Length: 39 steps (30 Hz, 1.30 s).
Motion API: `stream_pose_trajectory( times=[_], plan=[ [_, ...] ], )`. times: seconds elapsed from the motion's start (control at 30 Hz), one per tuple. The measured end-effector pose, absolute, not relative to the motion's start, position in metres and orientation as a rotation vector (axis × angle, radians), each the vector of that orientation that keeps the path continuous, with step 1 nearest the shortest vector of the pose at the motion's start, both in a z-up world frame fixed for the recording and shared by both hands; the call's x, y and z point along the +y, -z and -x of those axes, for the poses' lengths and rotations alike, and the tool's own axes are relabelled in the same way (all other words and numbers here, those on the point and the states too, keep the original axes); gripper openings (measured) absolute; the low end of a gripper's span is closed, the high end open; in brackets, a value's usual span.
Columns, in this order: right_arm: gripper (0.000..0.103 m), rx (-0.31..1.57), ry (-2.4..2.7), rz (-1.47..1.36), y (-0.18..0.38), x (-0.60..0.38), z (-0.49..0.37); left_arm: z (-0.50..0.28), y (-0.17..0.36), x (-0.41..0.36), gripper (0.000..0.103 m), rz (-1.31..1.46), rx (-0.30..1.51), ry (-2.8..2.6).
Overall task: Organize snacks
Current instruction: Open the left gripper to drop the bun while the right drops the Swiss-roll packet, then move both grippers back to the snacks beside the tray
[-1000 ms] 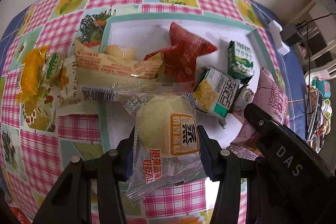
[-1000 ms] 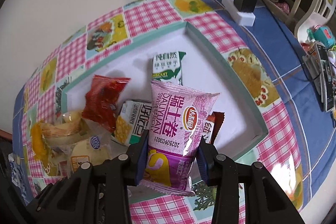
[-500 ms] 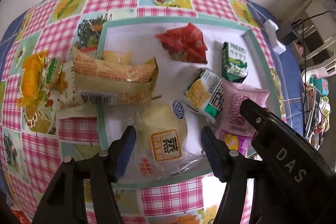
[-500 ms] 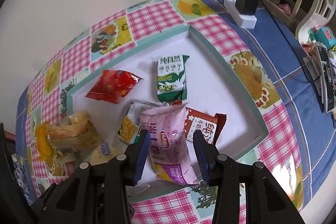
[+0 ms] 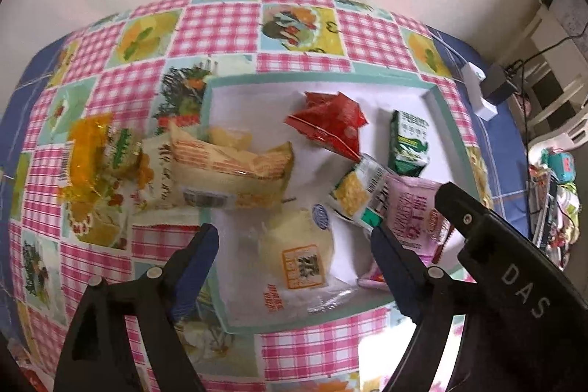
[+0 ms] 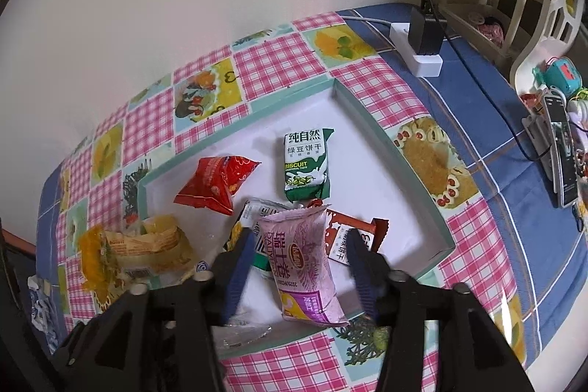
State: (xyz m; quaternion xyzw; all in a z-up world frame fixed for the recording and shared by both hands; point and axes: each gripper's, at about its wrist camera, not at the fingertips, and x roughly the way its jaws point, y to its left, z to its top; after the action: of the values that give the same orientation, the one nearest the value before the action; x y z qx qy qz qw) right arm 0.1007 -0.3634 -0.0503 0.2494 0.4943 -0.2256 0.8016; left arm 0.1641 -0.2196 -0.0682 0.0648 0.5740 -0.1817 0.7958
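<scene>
Both grippers are opening w/ nothing gripped: your left gripper (image 5: 294, 241) straddles the steamed-cake pack (image 5: 299, 258), your right gripper (image 6: 299, 261) the purple Swiss-roll pack (image 6: 305, 267). Each lies flat in the white tray (image 6: 404, 171), pads clear, so they're sorted w/ the other snacks.

The tray (image 6: 411, 171) sits on the table (image 6: 477, 120) near the wall. In it, the biscuit pack (image 6: 305, 168) lies toward the far right corner; the bun (image 5: 297, 256) and the roll packet (image 6: 305, 263) lie at the near edge, side by side. The long cake packet (image 5: 228, 171) overhangs the tray's left rim.
</scene>
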Motion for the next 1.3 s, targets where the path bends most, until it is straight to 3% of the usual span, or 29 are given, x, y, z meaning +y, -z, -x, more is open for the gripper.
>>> stream_pose_trajectory(
  times=[0.1, 0.23, 0.43, 0.87, 1.3],
  plan=[
    [0.076, 1.060, 0.478, -0.559, 0.056, -0.366, -0.100, -0.166, 0.067, -0.218, 0.086, -0.175, 1.202, 0.350],
    [0.085, 1.052, 0.473, -0.567, 0.058, -0.368, -0.099, -0.168, 0.067, -0.216, 0.093, -0.186, 1.190, 0.328],
    [0.103, 1.020, 0.469, -0.568, 0.054, -0.368, -0.097, -0.170, 0.069, -0.215, 0.094, -0.200, 1.171, 0.302],
    [0.103, 0.984, 0.475, -0.592, 0.049, -0.373, -0.093, -0.183, 0.058, -0.184, 0.094, -0.104, 1.140, 0.171],
    [0.103, 1.005, 0.448, -0.546, 0.048, -0.360, -0.102, -0.208, 0.023, -0.105, 0.094, 0.006, 1.050, -0.060]
  ],
)
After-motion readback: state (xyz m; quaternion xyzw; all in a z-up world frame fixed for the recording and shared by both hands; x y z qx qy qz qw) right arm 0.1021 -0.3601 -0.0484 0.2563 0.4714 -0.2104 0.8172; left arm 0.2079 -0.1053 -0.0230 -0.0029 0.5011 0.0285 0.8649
